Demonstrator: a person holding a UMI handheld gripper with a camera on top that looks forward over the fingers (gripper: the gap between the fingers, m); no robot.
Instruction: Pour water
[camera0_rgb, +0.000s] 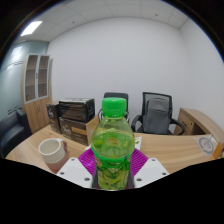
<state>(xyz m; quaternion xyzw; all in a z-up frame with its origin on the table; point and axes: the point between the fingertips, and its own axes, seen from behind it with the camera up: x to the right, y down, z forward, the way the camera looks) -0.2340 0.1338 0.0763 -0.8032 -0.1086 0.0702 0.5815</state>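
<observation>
Office room, white walls, ceiling light on; a wooden table (170, 150) runs across, with black chairs (155, 112) behind it and dark boxes (75, 115) stacked toward the left. The tongs (112, 172) are closed narrow on a green bottle (113, 140), both fingers pressing its lower body, bottle upright, green cap (115, 101) on. A white cup (51, 151) stands on the table to the left, apart from the bottle. Risks, as I judge: the cap looks shut, so tipping would pour nothing; the smooth bottle could slip or twist in the pads when tilted; a fast tilt could overshoot the cup.
</observation>
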